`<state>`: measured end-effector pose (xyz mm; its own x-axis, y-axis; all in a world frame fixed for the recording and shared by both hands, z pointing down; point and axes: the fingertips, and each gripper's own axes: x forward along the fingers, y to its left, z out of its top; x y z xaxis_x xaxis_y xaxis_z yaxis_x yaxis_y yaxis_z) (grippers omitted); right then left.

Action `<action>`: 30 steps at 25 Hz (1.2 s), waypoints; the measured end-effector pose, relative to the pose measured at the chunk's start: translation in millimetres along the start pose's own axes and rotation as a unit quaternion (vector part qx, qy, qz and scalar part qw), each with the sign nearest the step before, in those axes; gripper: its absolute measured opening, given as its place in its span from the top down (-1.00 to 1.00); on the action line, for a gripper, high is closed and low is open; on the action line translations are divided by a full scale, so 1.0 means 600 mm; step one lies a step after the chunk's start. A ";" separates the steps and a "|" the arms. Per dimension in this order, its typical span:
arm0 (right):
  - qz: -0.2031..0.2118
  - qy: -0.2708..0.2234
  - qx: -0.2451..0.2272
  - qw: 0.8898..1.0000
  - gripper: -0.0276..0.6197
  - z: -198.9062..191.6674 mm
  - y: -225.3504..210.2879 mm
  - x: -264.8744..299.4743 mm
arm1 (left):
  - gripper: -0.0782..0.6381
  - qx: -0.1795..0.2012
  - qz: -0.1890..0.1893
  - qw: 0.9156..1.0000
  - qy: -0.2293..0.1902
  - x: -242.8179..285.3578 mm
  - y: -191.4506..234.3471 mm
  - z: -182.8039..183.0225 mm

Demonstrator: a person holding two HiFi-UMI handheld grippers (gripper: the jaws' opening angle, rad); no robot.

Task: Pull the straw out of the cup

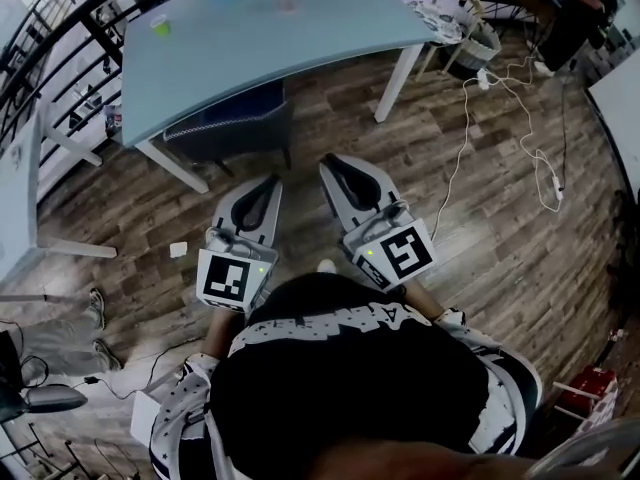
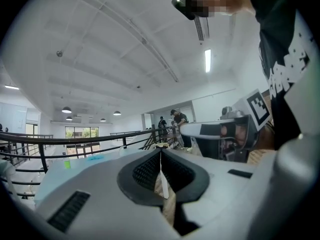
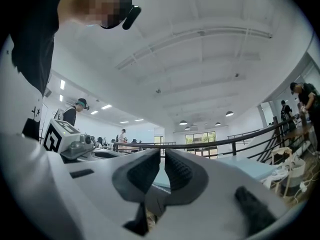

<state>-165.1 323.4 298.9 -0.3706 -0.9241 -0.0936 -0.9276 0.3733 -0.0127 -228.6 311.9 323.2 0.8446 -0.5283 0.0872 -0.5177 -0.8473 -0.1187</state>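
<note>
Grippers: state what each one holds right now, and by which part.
Nothing is held. The left gripper has its jaws together with nothing between them; the right gripper has its jaws slightly apart, also empty.

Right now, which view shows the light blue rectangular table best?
Head view: the light blue rectangular table shows almost whole from above. The left gripper view and the right gripper view each catch only a thin, edge-on strip of its top.

- Pale blue tabletop [image 1: 270,48], white legs.
- Grey chair [image 1: 235,128] tucked under the tabletop.
- Wood-plank floor [image 1: 480,228] beneath it; white cable [image 1: 463,148] to its right.
- Black railing [image 1: 60,18] beyond it.
- White ceiling [image 2: 100,44] above, round lamps lit.
</note>
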 end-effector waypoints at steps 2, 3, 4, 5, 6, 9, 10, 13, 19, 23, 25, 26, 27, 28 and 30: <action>0.008 -0.001 0.002 1.000 0.82 -0.001 -0.016 0.004 | 0.74 0.000 0.005 1.000 -0.002 0.017 0.002 0.002; 0.013 0.000 0.004 1.000 0.82 -0.003 -0.023 0.006 | 0.74 0.001 0.009 1.000 -0.001 0.026 0.002 0.003; 0.019 0.001 0.005 1.000 0.82 -0.004 -0.030 0.007 | 0.74 0.003 0.013 1.000 0.002 0.034 0.003 0.003; 0.025 0.002 0.007 1.000 0.82 -0.005 -0.037 0.008 | 0.74 0.003 0.017 1.000 0.004 0.041 0.003 0.004; 0.031 0.002 0.010 0.999 0.82 -0.007 -0.043 0.008 | 0.74 0.004 0.022 1.000 0.005 0.048 0.002 0.004; 0.043 0.004 0.016 0.999 0.82 -0.013 -0.059 0.003 | 0.74 0.005 0.036 0.999 0.006 0.061 0.001 0.004; 0.045 0.005 0.016 0.999 0.82 -0.015 -0.063 0.004 | 0.74 0.005 0.040 0.999 0.006 0.063 0.003 0.004; 0.050 0.007 0.021 0.998 0.82 -0.020 -0.069 0.009 | 0.74 0.007 0.047 0.999 0.009 0.064 0.008 0.003; 0.050 0.014 0.026 0.998 0.82 -0.030 -0.070 0.001 | 0.74 0.008 0.050 0.999 0.008 0.067 0.007 -0.001; 0.039 0.020 0.025 0.999 0.82 -0.038 -0.073 0.010 | 0.75 0.009 0.040 0.999 0.005 0.076 0.014 -0.005; 0.035 0.024 0.024 0.999 0.82 -0.041 -0.073 0.017 | 0.74 0.004 0.033 0.999 0.009 0.080 0.018 -0.009; 0.033 0.027 0.023 0.999 0.82 -0.043 -0.072 0.021 | 0.74 0.002 0.030 0.999 0.012 0.082 0.019 -0.010; 0.031 0.030 0.021 0.999 0.82 -0.045 -0.072 0.024 | 0.74 0.000 0.027 1.000 0.012 0.084 0.022 -0.011; 0.029 0.032 0.021 0.999 0.82 -0.047 -0.073 0.028 | 0.74 -0.001 0.025 1.000 0.013 0.086 0.026 -0.013; 0.029 0.033 0.025 0.999 0.82 -0.049 -0.075 0.040 | 0.74 -0.002 0.021 1.000 0.012 0.092 0.037 -0.016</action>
<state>-133.8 281.8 326.6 -0.4267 -0.9039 -0.0301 -0.9020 0.4277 -0.0591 -194.5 263.2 335.1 0.8187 -0.5645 0.1055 -0.5534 -0.8245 -0.1179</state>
